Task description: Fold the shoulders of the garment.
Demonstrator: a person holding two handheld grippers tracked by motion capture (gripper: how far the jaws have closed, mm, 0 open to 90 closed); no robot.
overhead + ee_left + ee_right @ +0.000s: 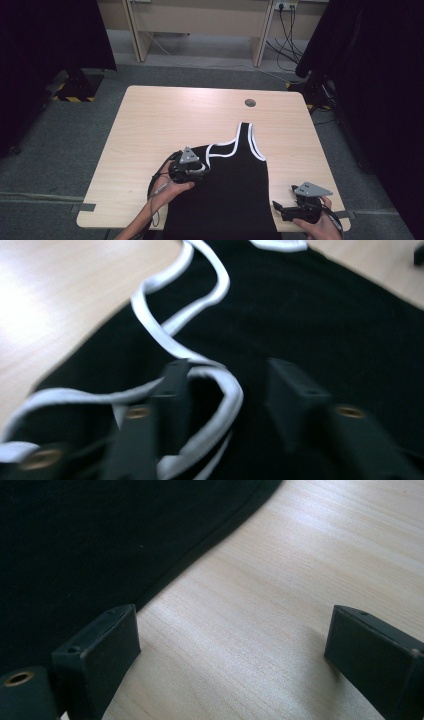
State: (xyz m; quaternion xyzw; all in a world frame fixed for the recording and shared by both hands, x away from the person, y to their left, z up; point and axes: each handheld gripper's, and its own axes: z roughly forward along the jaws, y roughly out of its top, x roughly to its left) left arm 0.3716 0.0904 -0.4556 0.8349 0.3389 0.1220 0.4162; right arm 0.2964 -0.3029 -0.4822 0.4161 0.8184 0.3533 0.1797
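A black tank top (235, 185) with white trim lies flat on the wooden table (165, 125), its hem hanging over the near edge. One strap (246, 131) points away from me; the other strap (165, 330) lies crumpled in a loop at the top's left shoulder. My left gripper (200, 167) sits over that loop, open, with the white trim (227, 390) lying between its jaws (230, 375). My right gripper (276, 206) rests low by the garment's right side edge (200, 555), open over bare wood (280, 580), its left jaw near the black cloth (75, 540).
A round cable hole (250, 103) sits near the table's far edge. Beyond stand a pale desk (200, 20) and wall cables (290, 35). Dark curtains flank both sides. The table's right front corner lies close to my right hand.
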